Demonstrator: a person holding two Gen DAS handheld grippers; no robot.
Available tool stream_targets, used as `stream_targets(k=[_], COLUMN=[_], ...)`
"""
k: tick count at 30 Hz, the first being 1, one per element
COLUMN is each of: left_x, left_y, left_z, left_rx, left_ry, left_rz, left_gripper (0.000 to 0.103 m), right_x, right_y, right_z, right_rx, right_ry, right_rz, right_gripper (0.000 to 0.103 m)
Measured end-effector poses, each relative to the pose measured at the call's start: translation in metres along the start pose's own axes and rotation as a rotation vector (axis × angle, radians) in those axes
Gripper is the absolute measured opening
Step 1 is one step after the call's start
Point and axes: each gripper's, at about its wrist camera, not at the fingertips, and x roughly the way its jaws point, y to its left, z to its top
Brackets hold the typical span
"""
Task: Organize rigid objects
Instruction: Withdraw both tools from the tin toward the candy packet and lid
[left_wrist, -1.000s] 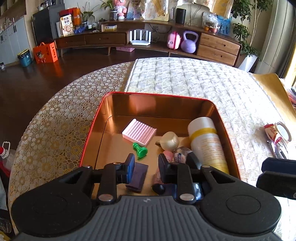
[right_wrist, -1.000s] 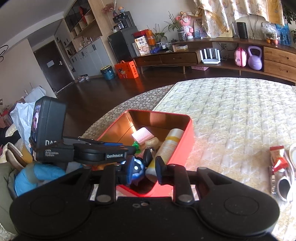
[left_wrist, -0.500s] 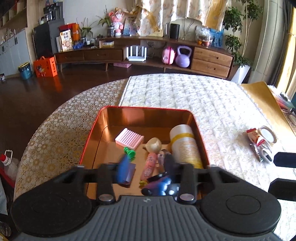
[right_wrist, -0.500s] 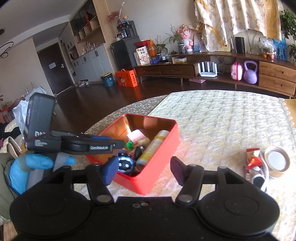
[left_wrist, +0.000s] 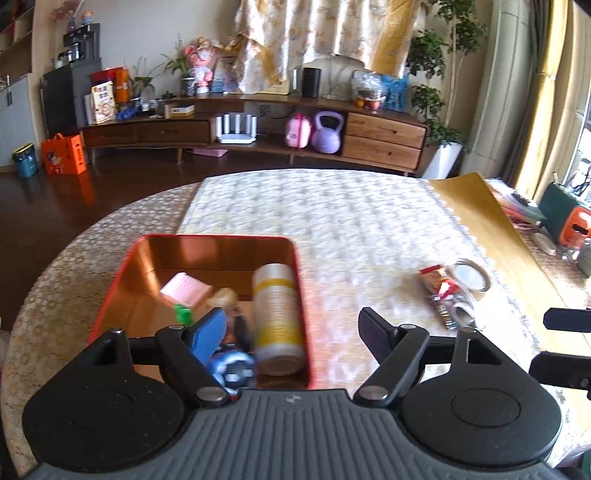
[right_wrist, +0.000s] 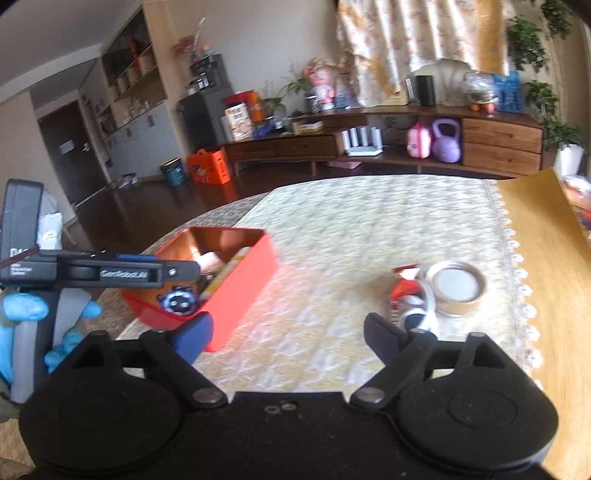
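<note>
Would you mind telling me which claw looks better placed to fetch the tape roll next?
Probably the right claw: the tape roll lies just ahead of it, to its right, with jaws opening and empty. The left claw sits over the red tin, farther from the roll.

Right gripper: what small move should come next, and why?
Probably reach toward the tape roll and red packet. The right gripper, jaws opening, holds nothing, and those things lie on the tablecloth outside the red tin.
</note>
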Motion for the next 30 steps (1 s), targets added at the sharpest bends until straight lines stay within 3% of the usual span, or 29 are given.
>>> stream_targets(k=[7,21,30], left_x=[0.008,0.056,0.097], left_y=[-0.034,-0.100,-0.134], left_z=[0.002,0.018,0.029], left_rx=[0.034,0.075,0.127], left_ry=[0.007,0.047,0.068], left_rz=[-0.044,-0.036,-0.069], left_gripper=[0.082,0.085,0.085], right_x=[-0.011,0.003,0.040], right_y=[-0.033,-0.105,-0.135], right_z=[-0.002,-0.001,0.005], right_rx=[0.023,0.013,-0.094], right_ry=[-0.018,-0.015,0.021], right_rz=[-0.069,-0.201,-0.204], right_gripper=[0.103,0.103,0.101])
